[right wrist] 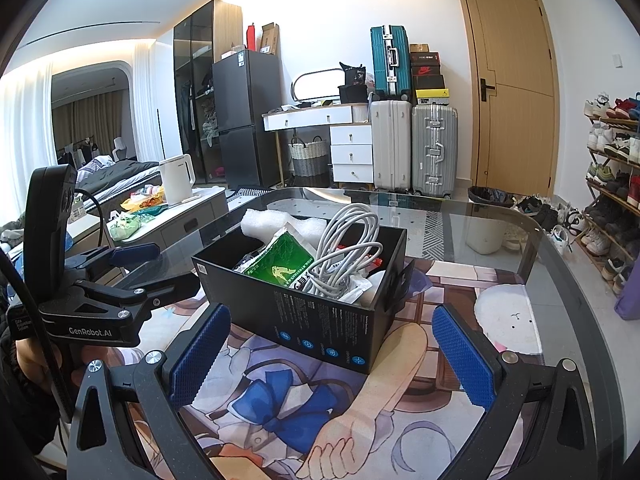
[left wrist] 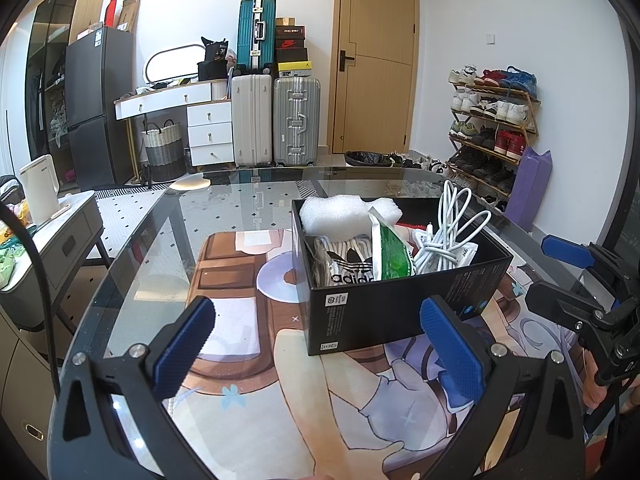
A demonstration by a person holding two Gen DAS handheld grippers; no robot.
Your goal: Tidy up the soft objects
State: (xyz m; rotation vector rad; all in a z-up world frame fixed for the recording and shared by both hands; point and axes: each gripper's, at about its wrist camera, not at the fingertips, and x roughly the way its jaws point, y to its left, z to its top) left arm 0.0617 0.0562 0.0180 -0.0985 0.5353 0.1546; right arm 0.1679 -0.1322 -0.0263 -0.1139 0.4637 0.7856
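A black cardboard box (left wrist: 384, 312) (right wrist: 320, 320) stands on a printed mat on the glass table. It holds white foam (left wrist: 340, 216) (right wrist: 264, 220), a green packet (left wrist: 394, 254) (right wrist: 280, 266), a coiled white cable (left wrist: 448, 236) (right wrist: 348, 248) and a striped adidas bag (left wrist: 348, 264). My left gripper (left wrist: 320, 344) is open and empty, just short of the box's near left corner. My right gripper (right wrist: 332, 356) is open and empty in front of the box's long side. Each gripper shows in the other's view, the right (left wrist: 560, 276) and the left (right wrist: 148, 264).
The printed mat (left wrist: 280, 400) (right wrist: 320, 420) covers the glass table (left wrist: 160, 216) (right wrist: 500, 216). A low side table with a white kettle (right wrist: 176, 178) stands left. Suitcases (left wrist: 276, 120), a door and a shoe rack (left wrist: 492, 120) lie beyond.
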